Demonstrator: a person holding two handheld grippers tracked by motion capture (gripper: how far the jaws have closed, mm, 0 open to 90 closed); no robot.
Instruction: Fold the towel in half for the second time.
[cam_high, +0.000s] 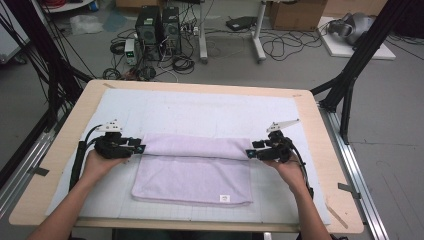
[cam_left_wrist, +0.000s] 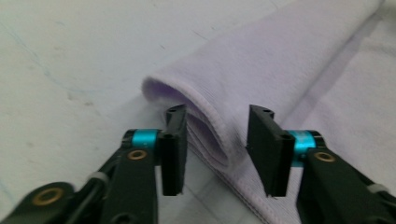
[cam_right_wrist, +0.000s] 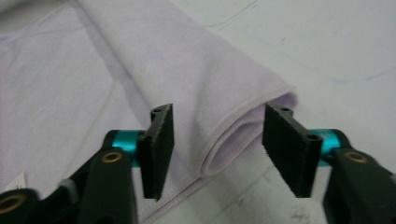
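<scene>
A pale lilac towel (cam_high: 195, 172) lies on the white mat, its far part folded over toward me into a thick band. My left gripper (cam_high: 141, 148) is at the band's left end and my right gripper (cam_high: 249, 153) at its right end. In the left gripper view the towel (cam_left_wrist: 280, 60) has its rolled fold end between the jaws of my left gripper (cam_left_wrist: 217, 149), which stand apart with the pads clear of the cloth. In the right gripper view the towel (cam_right_wrist: 187, 56) likewise sits loose between the spread jaws of my right gripper (cam_right_wrist: 224, 149).
The white mat (cam_high: 200, 110) covers most of the wooden table (cam_high: 75, 125). A small white label (cam_high: 224, 198) marks the towel's near edge. Beyond the table are computer towers (cam_high: 157, 30), cables on the floor and black frame legs (cam_high: 350, 75).
</scene>
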